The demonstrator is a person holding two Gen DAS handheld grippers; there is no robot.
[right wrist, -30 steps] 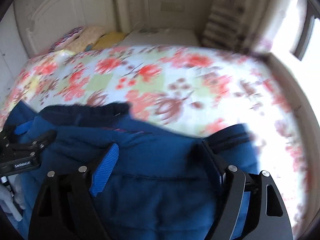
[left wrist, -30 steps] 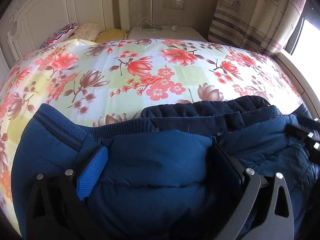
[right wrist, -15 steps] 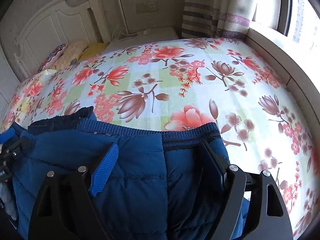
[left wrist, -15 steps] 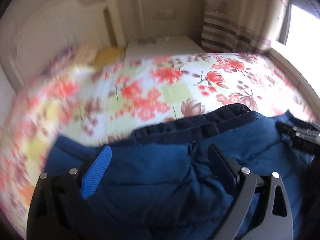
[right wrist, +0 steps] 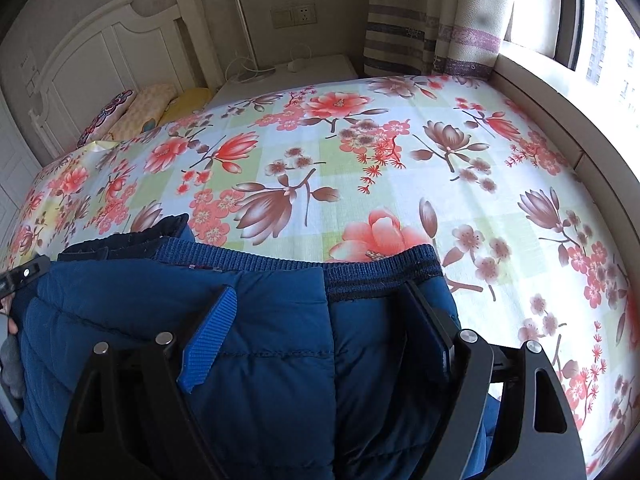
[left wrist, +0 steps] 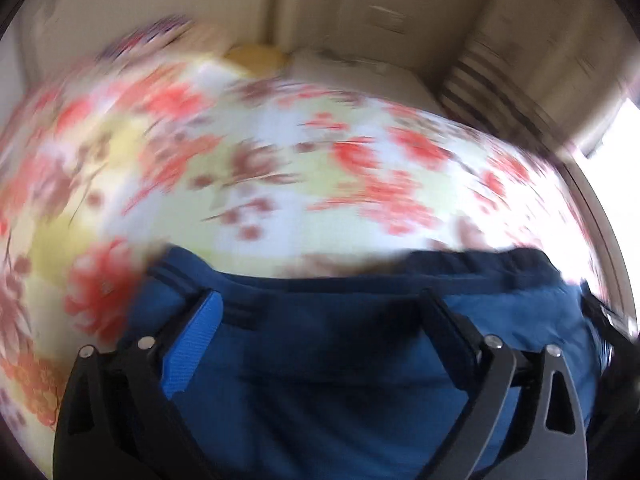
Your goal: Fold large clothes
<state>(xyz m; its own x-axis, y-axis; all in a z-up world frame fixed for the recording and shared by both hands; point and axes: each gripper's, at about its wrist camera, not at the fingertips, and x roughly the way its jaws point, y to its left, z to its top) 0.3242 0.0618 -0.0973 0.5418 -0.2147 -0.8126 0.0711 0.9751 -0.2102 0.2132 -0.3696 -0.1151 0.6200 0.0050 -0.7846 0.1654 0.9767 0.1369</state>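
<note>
A dark blue padded jacket (right wrist: pixel 260 340) with a ribbed knit hem (right wrist: pixel 376 268) lies at the near edge of the floral bed sheet (right wrist: pixel 360 152). My right gripper (right wrist: pixel 320 304) stands wide open over the jacket's hem, with fabric between its fingers. My left gripper (left wrist: pixel 320 308) is also wide open over the jacket (left wrist: pixel 328 360), near its ribbed edge (left wrist: pixel 188 284); that view is blurred by motion. The left gripper's tip shows at the left edge of the right wrist view (right wrist: pixel 24 274).
A white headboard (right wrist: pixel 112 56) and pillows (right wrist: pixel 140 108) are at the back left. A white nightstand (right wrist: pixel 288 74) with cables stands beside the striped curtain (right wrist: pixel 420 40). A window ledge (right wrist: pixel 560 92) runs along the bed's right side.
The left gripper has swung left and is now blurred, with more sheet showing on its left. The right view has steadied and drawn back slightly. Both stay open over the jacket.
</note>
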